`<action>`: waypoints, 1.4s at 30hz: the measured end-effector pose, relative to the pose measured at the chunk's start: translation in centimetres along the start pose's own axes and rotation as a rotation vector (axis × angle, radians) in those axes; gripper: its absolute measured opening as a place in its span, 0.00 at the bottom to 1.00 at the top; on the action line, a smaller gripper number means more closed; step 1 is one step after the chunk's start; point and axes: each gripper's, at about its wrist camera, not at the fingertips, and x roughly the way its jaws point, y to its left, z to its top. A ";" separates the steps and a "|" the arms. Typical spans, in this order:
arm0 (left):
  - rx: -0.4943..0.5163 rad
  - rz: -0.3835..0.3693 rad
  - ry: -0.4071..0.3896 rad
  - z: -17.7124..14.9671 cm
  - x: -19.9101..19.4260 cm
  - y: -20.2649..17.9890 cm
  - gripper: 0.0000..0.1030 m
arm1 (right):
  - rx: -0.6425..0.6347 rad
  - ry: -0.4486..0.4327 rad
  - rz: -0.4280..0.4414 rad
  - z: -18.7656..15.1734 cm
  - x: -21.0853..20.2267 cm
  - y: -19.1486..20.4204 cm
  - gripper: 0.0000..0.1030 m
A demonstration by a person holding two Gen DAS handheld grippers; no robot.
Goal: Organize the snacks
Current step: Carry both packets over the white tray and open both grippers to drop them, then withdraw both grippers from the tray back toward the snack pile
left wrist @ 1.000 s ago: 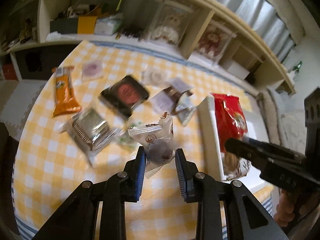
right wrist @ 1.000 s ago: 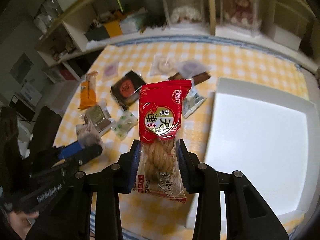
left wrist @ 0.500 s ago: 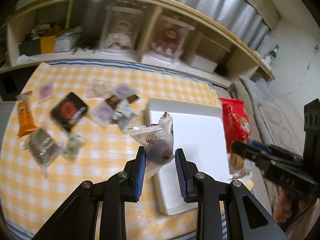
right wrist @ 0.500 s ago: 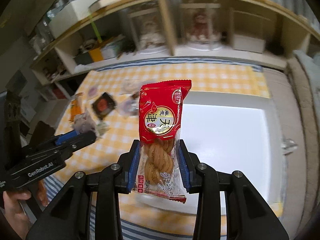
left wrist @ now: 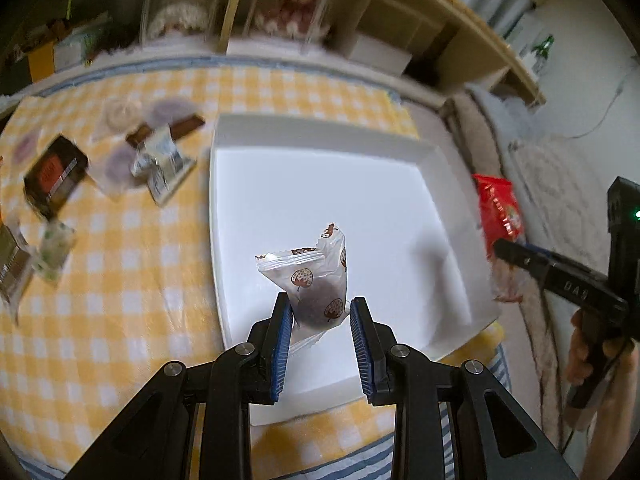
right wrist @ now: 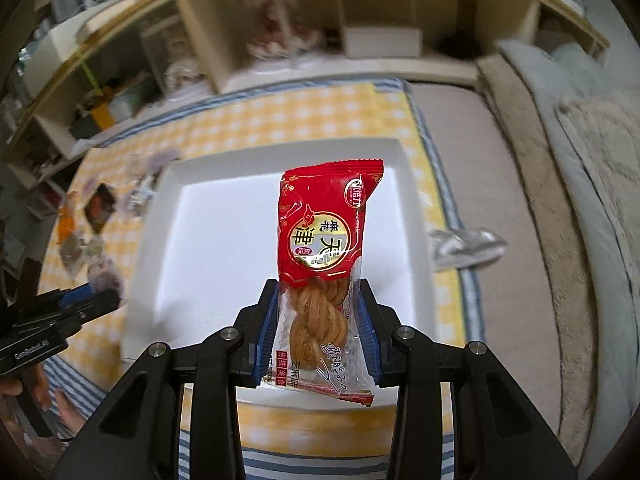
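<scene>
Clear-white snack packet upright over white tray, red twisted-dough packet upright above it

The tray lies on the tabletop below my fingers; loose snacks lie left of it, shelves behind.

Loose snacks on tablecloth motion-blurred; shelf contents blurred, unidentifiable.

"天津" on red snack packet
</scene>
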 end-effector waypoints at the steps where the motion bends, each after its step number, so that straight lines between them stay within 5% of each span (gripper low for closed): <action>1: -0.012 0.002 0.021 0.1 0.9 0.2 0.28 | 0.003 0.006 -0.006 -0.2 0.2 -0.5 0.37; 6: -0.041 0.021 0.083 1.1 3.7 0.6 0.28 | 0.024 0.072 0.006 -0.6 2.5 -2.8 0.38; 11: -0.034 0.043 0.058 2.2 4.0 0.4 0.29 | 0.014 0.093 0.001 -0.1 4.3 -3.6 0.38; 12: -0.027 0.051 0.044 2.5 4.0 0.2 0.32 | 0.014 0.090 0.009 0.3 4.6 -3.8 0.39; 15: -0.015 0.064 0.014 3.0 4.0 -0.1 0.63 | 0.020 0.068 0.022 1.1 4.7 -4.0 0.47; 18: -0.003 0.064 0.005 2.4 3.9 -0.2 0.74 | 0.019 0.052 0.026 1.5 4.2 -3.9 0.76; 23: -0.006 0.057 0.007 1.4 3.3 0.0 1.00 | -0.029 0.068 0.021 0.4 3.2 -3.3 0.85; 26: 0.004 0.063 0.001 1.0 2.3 0.0 1.00 | -0.034 0.073 0.029 -0.6 2.6 -3.3 1.00; 42: 0.056 0.048 -0.073 -1.2 -4.7 -0.6 1.00 | -0.014 -0.016 0.037 -2.4 -3.3 -2.0 1.00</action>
